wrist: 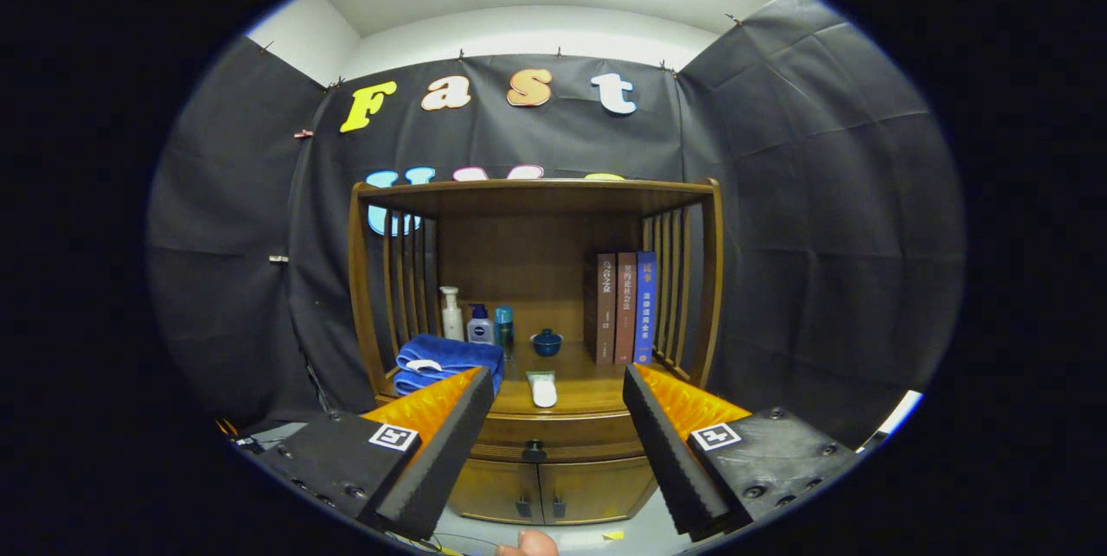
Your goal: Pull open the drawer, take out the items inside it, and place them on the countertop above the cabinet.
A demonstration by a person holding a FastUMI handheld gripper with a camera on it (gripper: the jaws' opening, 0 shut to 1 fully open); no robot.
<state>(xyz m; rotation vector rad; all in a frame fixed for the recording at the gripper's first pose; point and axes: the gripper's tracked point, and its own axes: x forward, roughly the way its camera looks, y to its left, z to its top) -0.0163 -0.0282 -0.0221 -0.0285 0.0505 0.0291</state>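
Note:
A wooden cabinet [532,227] stands against the black cloth wall, straight ahead of me. Its drawer [562,433] sits shut under the countertop [584,390], with a small dark knob [534,451] in the middle of its front. A white flat item [543,389] lies on the countertop near the front edge. My gripper [558,396] hangs open some way in front of the cabinet; the black foam fingers [450,435] frame the drawer front and nothing is between them. The drawer's inside is hidden.
On the countertop stand a folded blue towel [450,359], a white pump bottle [451,314], a blue-capped bottle [480,325], a teal bottle [504,327], a small blue lidded bowl [546,341] and three upright books [624,307]. Two lower doors [545,491] sit below the drawer. A fingertip [527,544] shows below.

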